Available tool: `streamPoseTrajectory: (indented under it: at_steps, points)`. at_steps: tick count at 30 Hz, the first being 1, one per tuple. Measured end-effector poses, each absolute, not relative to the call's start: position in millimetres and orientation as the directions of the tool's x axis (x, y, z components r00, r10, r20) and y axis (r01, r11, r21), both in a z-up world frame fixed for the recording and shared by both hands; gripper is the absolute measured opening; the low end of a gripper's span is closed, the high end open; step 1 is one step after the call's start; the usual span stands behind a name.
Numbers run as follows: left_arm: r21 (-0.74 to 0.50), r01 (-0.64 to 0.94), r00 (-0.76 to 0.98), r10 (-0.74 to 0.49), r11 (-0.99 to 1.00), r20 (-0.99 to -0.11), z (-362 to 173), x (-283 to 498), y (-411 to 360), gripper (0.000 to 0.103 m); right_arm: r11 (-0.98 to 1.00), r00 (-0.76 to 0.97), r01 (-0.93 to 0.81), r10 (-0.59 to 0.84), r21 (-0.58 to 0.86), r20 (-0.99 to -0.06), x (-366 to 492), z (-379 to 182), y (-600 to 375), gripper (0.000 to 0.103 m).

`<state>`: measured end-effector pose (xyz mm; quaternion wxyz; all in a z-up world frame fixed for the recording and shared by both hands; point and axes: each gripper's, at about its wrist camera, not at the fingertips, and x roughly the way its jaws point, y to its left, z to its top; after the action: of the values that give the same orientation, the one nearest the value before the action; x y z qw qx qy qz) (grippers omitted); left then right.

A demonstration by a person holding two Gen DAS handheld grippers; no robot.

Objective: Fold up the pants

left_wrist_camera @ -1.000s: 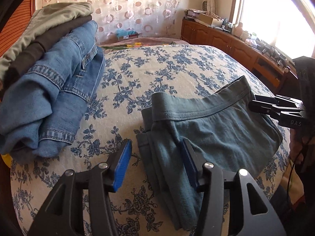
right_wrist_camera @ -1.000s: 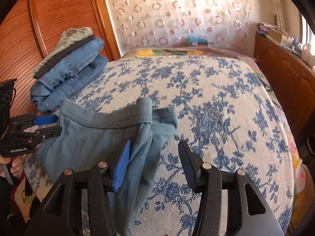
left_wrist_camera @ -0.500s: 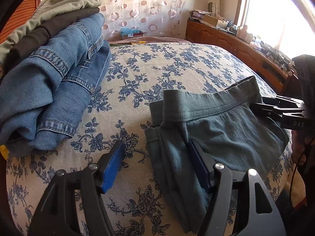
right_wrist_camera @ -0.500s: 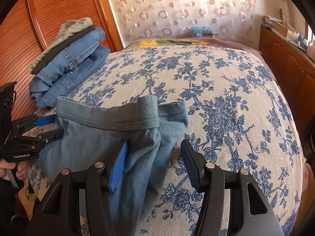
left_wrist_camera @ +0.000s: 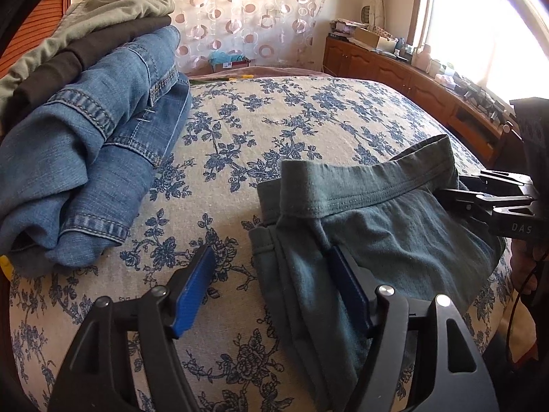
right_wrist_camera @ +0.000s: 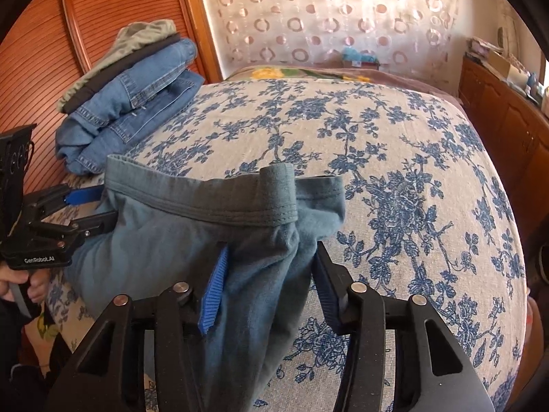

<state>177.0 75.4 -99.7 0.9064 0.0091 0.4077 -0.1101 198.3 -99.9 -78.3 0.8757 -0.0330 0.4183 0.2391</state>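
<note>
Teal-green pants [left_wrist_camera: 394,240], folded, lie near the front edge of the floral bedspread [left_wrist_camera: 274,120]. My left gripper [left_wrist_camera: 271,288] straddles their left folded edge. Its jaws are opening: the left pad [left_wrist_camera: 192,292] is clear of the cloth and the right pad sits against it. In the right wrist view the pants [right_wrist_camera: 171,240] bunch at their right end between the fingers of my right gripper [right_wrist_camera: 269,285]. Those jaws are closing, and the pads nearly touch the cloth on both sides. Each gripper shows in the other's view: the right gripper [left_wrist_camera: 487,199] and the left gripper [right_wrist_camera: 75,213].
A stack of folded clothes [left_wrist_camera: 85,130], blue jeans under dark and olive pieces, sits at the bed's far left against a wooden panel [right_wrist_camera: 103,34]. A wooden sideboard [left_wrist_camera: 429,86] with clutter runs along the right under the window. A hand [right_wrist_camera: 27,285] holds the left gripper.
The left jaws have spread wider, letting go of the pants' left edge. The right jaws have narrowed around the bunched right end, and the waistband there has folded over further.
</note>
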Motion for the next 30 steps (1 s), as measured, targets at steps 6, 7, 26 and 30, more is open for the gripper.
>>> streamPoseTrajectory:
  at_steps: [6,7,26,30]
  points:
    - [-0.066,0.216,0.64,-0.192,0.974,-0.744,-101.2,177.3,72.6,0.074,0.868,0.524,-0.464,0.429,0.176,-0.736,196.9,-78.7,-103.1,0.026]
    - [-0.069,0.213,0.638,-0.192,0.975,-0.746,-101.1,177.9,72.6,0.074,0.868,0.525,-0.465,0.427,0.173,-0.736,196.6,-78.8,-102.6,0.026]
    - [-0.223,0.284,0.626,-0.357,0.933,-0.693,-81.0,166.7,68.7,0.009,0.867,0.522,-0.465,0.431,0.178,-0.736,197.5,-78.9,-101.4,0.029]
    - [-0.206,0.297,0.671,-0.357,0.932,-0.65,-62.5,152.7,65.1,0.008,0.858,0.527,-0.478,0.451,0.188,-0.72,193.3,-75.6,-102.6,0.014]
